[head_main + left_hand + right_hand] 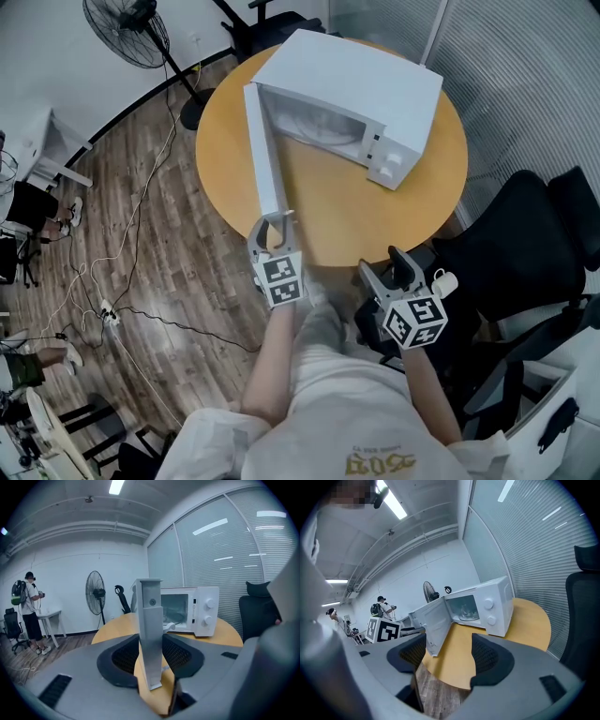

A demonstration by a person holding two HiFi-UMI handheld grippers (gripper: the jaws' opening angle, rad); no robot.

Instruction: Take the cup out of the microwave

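A white microwave (361, 89) stands on the round wooden table (328, 220) with its door (264, 150) swung wide toward me. My left gripper (273, 228) grips the door's free edge (151, 634), one pad on each face of it. Inside the cavity a clear cup (466, 612) shows faintly; in the head view the cavity looks pale and the cup cannot be made out. My right gripper (389, 267) hovers at the table's near edge, right of the door, open with nothing between its fingers (490, 660).
A black office chair (525, 253) stands close at the right of the table. A floor fan (127, 28) and loose cables (122, 281) are on the wooden floor at the left. A person (30, 606) stands far off by a small table.
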